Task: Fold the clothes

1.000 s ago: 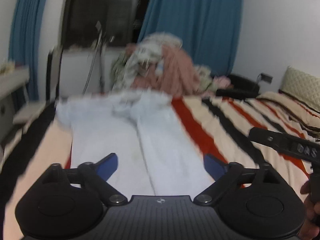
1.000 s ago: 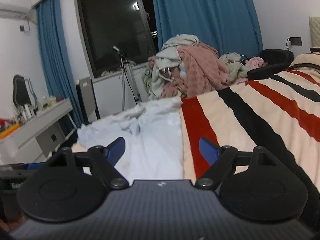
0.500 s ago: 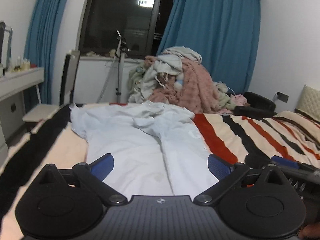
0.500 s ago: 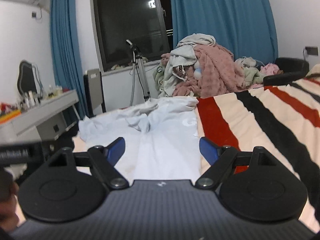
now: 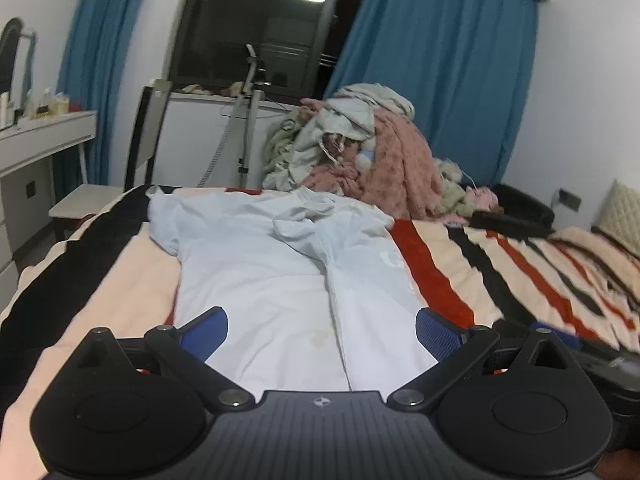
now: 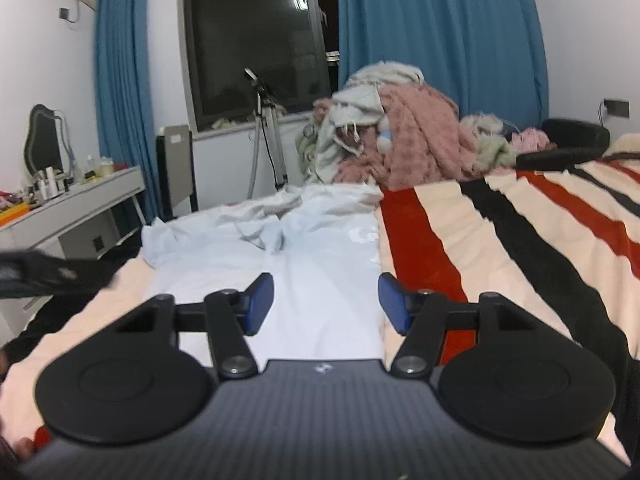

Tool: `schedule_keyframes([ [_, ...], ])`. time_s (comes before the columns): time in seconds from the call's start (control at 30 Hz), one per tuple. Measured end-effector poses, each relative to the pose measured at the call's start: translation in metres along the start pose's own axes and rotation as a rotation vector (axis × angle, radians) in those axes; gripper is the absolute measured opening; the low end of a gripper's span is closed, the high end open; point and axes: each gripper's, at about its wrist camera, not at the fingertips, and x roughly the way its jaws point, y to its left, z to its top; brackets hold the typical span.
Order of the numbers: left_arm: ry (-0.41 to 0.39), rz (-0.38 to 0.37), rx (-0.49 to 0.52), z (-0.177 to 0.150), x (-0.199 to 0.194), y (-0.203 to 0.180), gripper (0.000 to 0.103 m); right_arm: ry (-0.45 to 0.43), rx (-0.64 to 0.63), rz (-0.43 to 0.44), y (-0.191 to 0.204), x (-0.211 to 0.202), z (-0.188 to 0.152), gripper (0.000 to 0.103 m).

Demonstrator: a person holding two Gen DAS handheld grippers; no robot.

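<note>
Left wrist view: the left gripper (image 5: 322, 330) is held wide apart above the near end of a pale blue garment (image 5: 256, 272), with nothing clamped between its blue pads; the cloth lies under the gap, and contact cannot be told. The garment is spread lengthwise on a striped bed (image 5: 492, 280) of cream, red and black, a crease running down its middle and its far end bunched into folds; its right edge is laid along a red stripe. At the far side of the bed a pile of clothes (image 5: 372, 152), pink and grey, is heaped before blue curtains (image 5: 436, 72) and a dark window (image 5: 260, 24). A white table (image 5: 44, 136) is seen at far left.

Right wrist view: the right gripper (image 6: 326, 302) is seen over the right part of the same garment (image 6: 320, 248); its jaws are closing, the pads set narrower than the left pair, with the cloth's right edge lying below the gap but not pinched. The left gripper's dark body (image 6: 44, 272) is blurred at left.
</note>
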Motion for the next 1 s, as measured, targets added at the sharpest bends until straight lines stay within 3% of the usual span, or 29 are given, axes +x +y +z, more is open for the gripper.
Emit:
schedule_keyframes([
  [0.03,-0.01,0.005,-0.009,0.002,-0.004,0.004,0.101,0.018,-0.004,0.014,0.001,0.006,0.002,0.062],
  [0.1,-0.037,0.017,-0.016,0.008,-0.012,0.01,0.101,0.047,-0.023,0.056,0.012,0.026,0.009,0.076],
  [0.37,-0.158,0.078,-0.114,0.022,-0.039,0.068,0.102,0.19,-0.149,0.224,0.105,0.167,0.016,0.076],
  [0.53,-0.144,0.16,-0.281,0.019,-0.021,0.118,0.102,0.195,-0.3,0.363,0.195,0.257,0.007,0.074],
  [0.63,-0.111,0.219,-0.346,0.015,-0.001,0.139,0.102,0.176,-0.406,0.385,0.25,0.307,0.0,0.074],
  [0.73,-0.1,0.282,-0.37,0.012,0.017,0.155,0.102,0.163,-0.414,0.32,0.281,0.351,-0.001,0.073],
  [0.8,-0.093,0.327,-0.386,0.01,0.029,0.16,0.102,0.15,-0.391,0.263,0.289,0.378,0.001,0.064],
  [0.87,-0.088,0.38,-0.4,0.008,0.043,0.167,0.102,0.151,-0.371,0.201,0.292,0.402,0.004,0.063],
  [0.93,-0.077,0.426,-0.403,0.006,0.055,0.17,0.102,0.154,-0.377,0.153,0.295,0.423,0.008,0.049],
  [1.0,-0.069,0.453,-0.409,0.005,0.063,0.174,0.102,0.144,-0.406,0.104,0.298,0.437,0.012,0.016],
])
